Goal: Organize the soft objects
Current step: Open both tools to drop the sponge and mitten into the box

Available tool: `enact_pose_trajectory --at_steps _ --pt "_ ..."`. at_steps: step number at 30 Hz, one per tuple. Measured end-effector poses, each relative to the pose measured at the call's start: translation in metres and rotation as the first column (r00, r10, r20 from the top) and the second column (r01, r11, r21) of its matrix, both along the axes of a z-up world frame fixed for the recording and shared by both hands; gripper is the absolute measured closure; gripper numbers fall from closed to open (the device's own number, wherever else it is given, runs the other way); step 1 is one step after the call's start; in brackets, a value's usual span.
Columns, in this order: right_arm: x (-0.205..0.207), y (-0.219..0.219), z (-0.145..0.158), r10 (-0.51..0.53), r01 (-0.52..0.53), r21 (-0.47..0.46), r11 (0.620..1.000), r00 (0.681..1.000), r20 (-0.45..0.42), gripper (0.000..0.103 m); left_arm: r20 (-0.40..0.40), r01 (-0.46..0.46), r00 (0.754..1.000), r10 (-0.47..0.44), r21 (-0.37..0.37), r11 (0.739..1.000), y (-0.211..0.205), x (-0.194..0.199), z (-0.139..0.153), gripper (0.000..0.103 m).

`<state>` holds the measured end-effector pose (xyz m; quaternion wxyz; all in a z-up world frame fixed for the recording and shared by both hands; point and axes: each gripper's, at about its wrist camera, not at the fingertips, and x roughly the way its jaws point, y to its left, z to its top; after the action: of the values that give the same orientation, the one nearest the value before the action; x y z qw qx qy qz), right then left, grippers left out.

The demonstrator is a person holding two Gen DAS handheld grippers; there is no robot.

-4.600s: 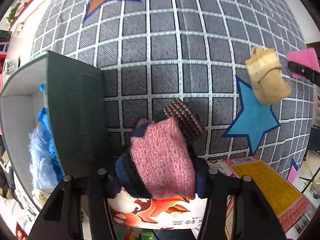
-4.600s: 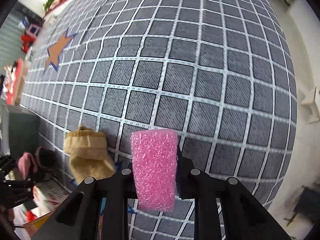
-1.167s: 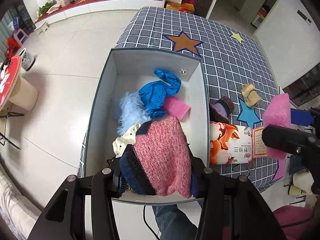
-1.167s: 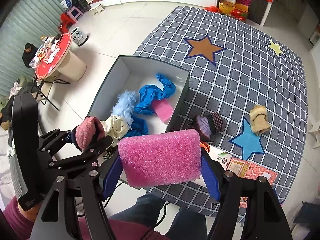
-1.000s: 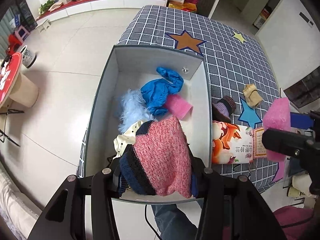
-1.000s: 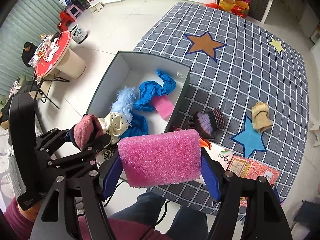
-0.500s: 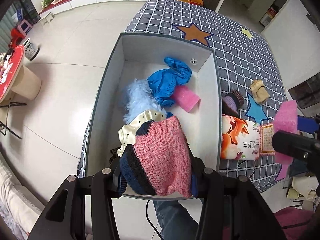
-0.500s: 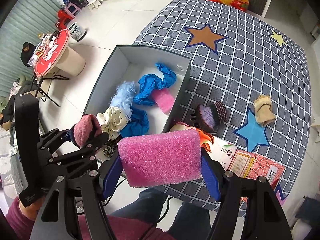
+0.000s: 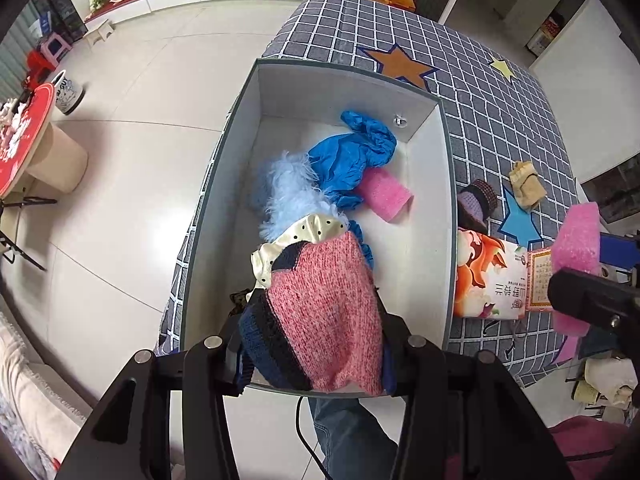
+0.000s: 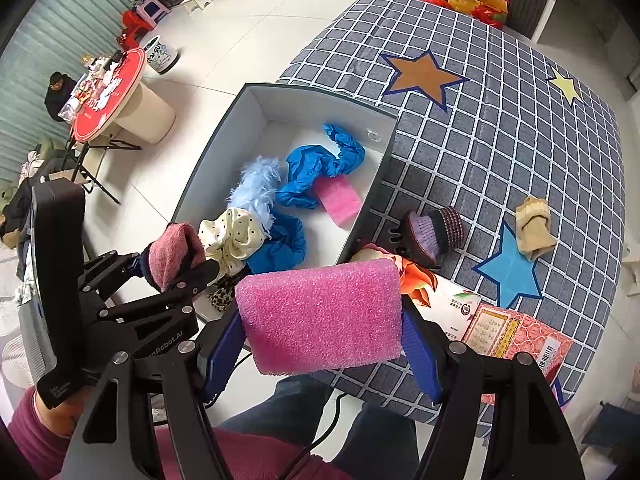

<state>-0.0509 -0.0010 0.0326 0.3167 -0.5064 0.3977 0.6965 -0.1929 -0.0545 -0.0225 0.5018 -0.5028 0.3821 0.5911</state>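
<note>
I am at the drop step. My left gripper (image 9: 316, 344) is clamped on a pink sock (image 9: 324, 312), high over the near end of the box (image 9: 448, 200). My right gripper (image 10: 320, 344) is clamped on a pink sponge (image 10: 320, 316), high over the near edge of the table (image 10: 520, 128), just right of the box. The box sits at the table's left edge and holds a blue cloth (image 9: 352, 160), a fluffy thing (image 9: 288, 192) and another sponge (image 9: 386, 196).

Next I think I should lower the sock into the box and open the fingers. Then I should slide the sponge left over the box and let it go too. A dark sock (image 10: 434, 230) and a tan sock (image 10: 534, 234) lie on the table, not yet put away.
</note>
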Motion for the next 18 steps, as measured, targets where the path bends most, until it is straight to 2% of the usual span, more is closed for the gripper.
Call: enact_pose_trajectory --at_steps 10,18 --pt "-0.018 0.006 -0.004 0.024 -0.024 0.016 1.000 0.999 0.022 0.030 -0.009 0.031 0.999 -0.031 -0.018 0.999 0.003 0.001 -0.007 0.052" --pt "-0.039 0.025 -0.013 0.032 -0.032 0.006 0.999 0.999 0.036 0.030 -0.004 0.014 1.000 -0.014 -0.024 1.000 0.009 -0.006 -0.015 0.052"
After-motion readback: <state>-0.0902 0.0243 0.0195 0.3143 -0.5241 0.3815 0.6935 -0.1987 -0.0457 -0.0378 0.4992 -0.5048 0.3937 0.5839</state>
